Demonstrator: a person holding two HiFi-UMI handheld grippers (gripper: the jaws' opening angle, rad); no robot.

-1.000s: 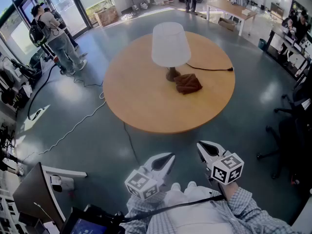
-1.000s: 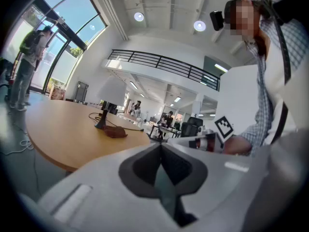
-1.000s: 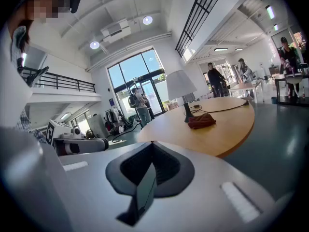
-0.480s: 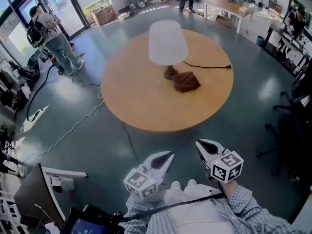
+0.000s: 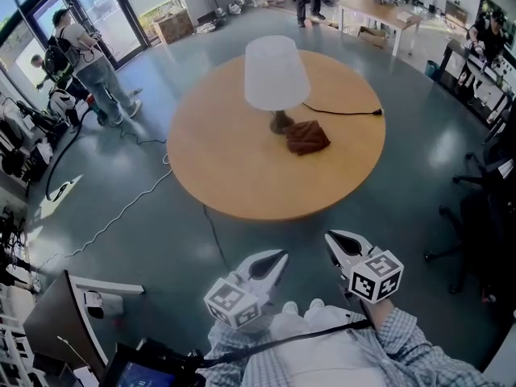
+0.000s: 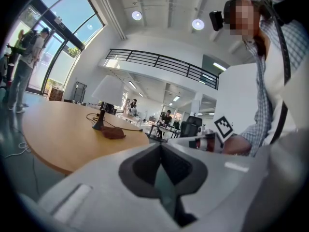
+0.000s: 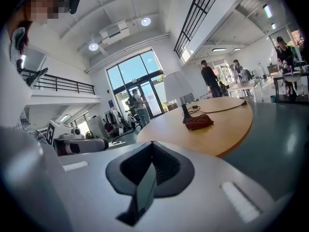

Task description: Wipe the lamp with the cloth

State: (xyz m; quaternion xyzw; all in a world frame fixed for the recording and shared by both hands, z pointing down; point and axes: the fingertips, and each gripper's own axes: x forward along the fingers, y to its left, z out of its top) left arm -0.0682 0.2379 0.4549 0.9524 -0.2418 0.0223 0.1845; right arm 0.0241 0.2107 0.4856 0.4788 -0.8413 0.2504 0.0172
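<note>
A lamp [image 5: 276, 75] with a white shade and a dark foot stands on the round wooden table [image 5: 234, 160]. It also shows far off as the lamp [image 6: 107, 93] and the lamp [image 7: 176, 88]. A brown cloth [image 5: 307, 137] lies crumpled just right of the foot; the same cloth [image 6: 113, 133] and cloth [image 7: 199, 121] show small in the two gripper views. My left gripper [image 5: 278, 259] and right gripper [image 5: 332, 240] hang close to my body, well short of the table, both shut with nothing in them.
A black cord [image 5: 343, 112] runs from the lamp to the table's right edge. Cables [image 5: 121, 212] trail over the grey floor at the left. People [image 5: 85, 59] stand by the glass doors at the upper left. Office chairs [image 5: 484, 208] stand to the right, and a monitor [image 5: 56, 321] at the lower left.
The table and lamp have shifted slightly in the head view as my head moved. Both grippers have stayed in place and shut.
</note>
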